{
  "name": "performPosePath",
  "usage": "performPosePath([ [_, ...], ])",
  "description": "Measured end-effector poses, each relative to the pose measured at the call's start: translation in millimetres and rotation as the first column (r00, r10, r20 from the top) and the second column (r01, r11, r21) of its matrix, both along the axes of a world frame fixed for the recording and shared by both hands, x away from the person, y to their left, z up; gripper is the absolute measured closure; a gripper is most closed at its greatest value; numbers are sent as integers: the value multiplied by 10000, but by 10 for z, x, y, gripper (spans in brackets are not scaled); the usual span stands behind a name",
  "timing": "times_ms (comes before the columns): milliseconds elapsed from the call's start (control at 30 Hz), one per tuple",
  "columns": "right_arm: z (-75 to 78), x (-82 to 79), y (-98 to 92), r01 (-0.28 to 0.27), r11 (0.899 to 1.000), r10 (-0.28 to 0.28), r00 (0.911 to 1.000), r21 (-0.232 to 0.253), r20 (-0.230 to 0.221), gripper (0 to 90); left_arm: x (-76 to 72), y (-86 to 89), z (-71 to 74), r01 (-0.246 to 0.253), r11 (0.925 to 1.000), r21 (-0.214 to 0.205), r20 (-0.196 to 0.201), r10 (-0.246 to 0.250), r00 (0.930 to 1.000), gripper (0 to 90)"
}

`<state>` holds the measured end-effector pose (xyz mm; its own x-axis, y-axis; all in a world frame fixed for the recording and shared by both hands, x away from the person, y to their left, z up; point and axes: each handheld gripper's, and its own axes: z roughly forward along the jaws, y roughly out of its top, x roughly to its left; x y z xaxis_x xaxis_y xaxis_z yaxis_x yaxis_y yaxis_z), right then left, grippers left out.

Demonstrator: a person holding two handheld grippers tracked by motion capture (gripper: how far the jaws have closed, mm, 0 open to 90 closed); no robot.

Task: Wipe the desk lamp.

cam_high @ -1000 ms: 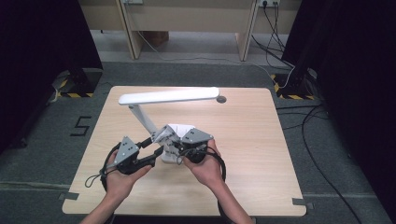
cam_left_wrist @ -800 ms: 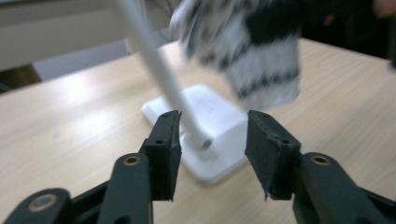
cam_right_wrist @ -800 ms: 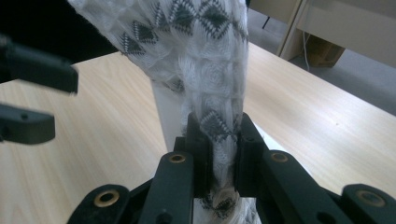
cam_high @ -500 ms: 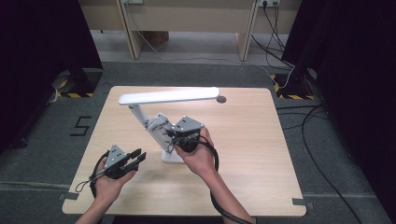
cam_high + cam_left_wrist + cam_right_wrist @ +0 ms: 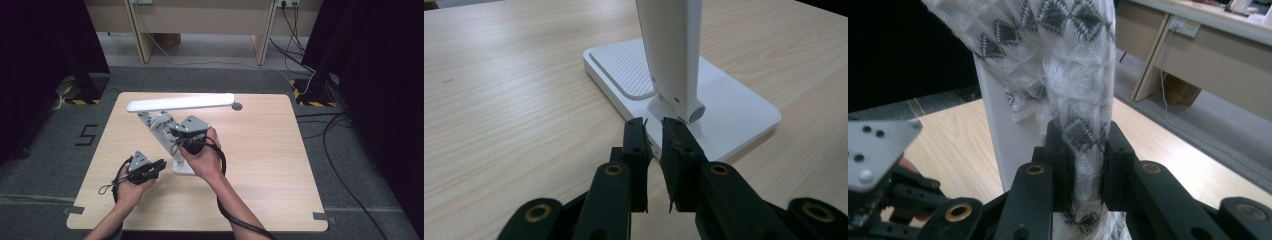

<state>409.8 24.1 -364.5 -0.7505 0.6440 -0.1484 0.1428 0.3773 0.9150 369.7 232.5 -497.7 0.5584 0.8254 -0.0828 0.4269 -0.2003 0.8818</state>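
**Cloth pinched against the lamp arm, left jaws closed on nothing**

Pinching a white knitted cloth with dark diamond patterns, the right gripper has its two black jaws pressed onto a bunched fold of the fabric; the cloth runs up from between the jaws and drapes over the slanted white arm of the lamp, which stands just behind it; in the high view the right gripper sits up against that arm, above the lamp's foot, and the cloth shows as a pale bundle wrapped round the upper part of the arm.

The white desk lamp with a long flat head stands near the middle of the light wooden table – its head lies level, towards the far edge; its flat rectangular white base rests on the tabletop with a ribbed pad on one end.

The left gripper is low over the table, just in front of the base's near corner; its jaws have just been closing and now stand almost together – nothing between them; in the high view it lies to the left of the base, apart from the cloth.
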Motion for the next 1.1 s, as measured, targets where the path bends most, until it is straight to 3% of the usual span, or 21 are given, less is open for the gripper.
performPosePath([
  [200, 28, 17, 25, -96, 10000, 96, 9999, -26, 114, 780, 61, -108, -7, 309, 9995, 5, -15, -309, 9995, 804],
  [467, 56, 5, 20, -113, 9999, 113, 9998, -13, 136, 778, 85, -271, -136, 564, 9983, -125, -344, -568, 9978, 804],
  [1100, 59, 18, 86, -354, 9994, 355, 9992, -62, 157, 775, 76, -362, -185, 819, 9966, 9, -595, -817, 9949, 733],
])
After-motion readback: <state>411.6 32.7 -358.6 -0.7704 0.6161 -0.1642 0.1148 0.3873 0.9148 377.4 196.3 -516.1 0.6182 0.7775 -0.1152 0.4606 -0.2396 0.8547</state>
